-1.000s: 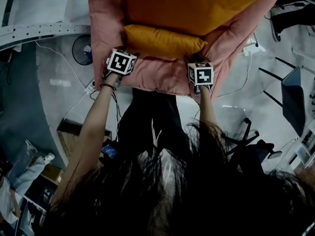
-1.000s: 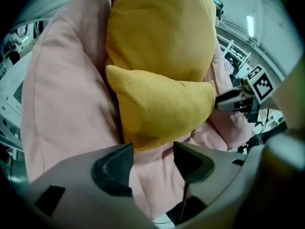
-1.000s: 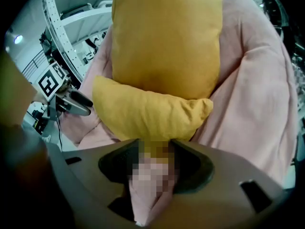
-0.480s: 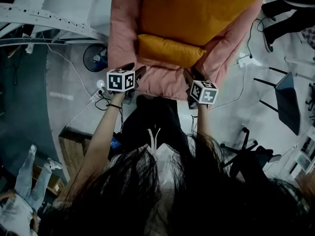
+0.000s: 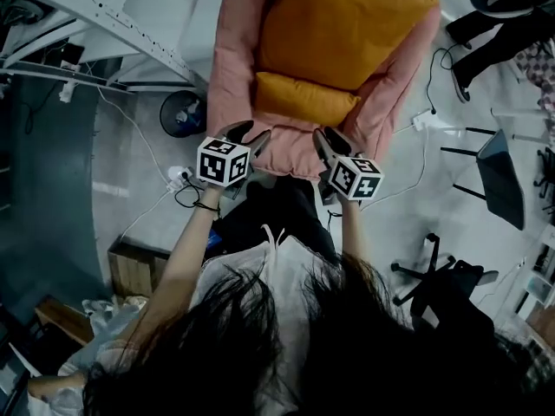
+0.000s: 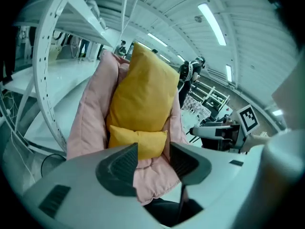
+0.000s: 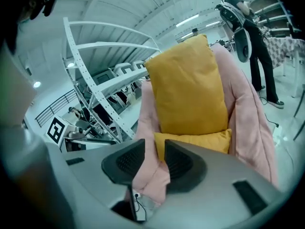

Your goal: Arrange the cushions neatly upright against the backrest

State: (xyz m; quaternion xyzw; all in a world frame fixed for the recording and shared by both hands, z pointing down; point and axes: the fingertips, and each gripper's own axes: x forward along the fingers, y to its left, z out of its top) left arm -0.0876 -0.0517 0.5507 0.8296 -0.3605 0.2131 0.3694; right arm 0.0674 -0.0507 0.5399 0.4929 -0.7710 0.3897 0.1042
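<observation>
A large orange cushion point(image 5: 342, 29) stands upright against the back of the pink padded seat point(image 5: 234, 59). A small orange cushion point(image 5: 303, 100) lies across its foot. My left gripper point(image 5: 247, 134) hovers off the seat's front left corner, my right gripper point(image 5: 325, 143) off its front right. Both are clear of the fabric. Along the left gripper point(image 6: 153, 159) the large cushion point(image 6: 143, 94) and the small cushion point(image 6: 138, 142) show beyond the jaws. The right gripper point(image 7: 153, 163) faces the same pair point(image 7: 190, 89). Both pairs of jaws have just been closing with nothing between them; a gap remains in each.
A floor fan point(image 5: 180, 111) and a power strip with cables point(image 5: 178, 173) lie left of the seat. A white metal rack point(image 5: 87, 16) runs along the upper left. A wooden crate point(image 5: 134, 271) sits lower left, an office chair point(image 5: 434, 284) lower right. A person point(image 7: 243, 27) stands beyond the seat.
Both grippers have lifted off the pink seat's front edge and drawn back toward me. Their jaws have narrowed. The seat and cushions now look farther away.
</observation>
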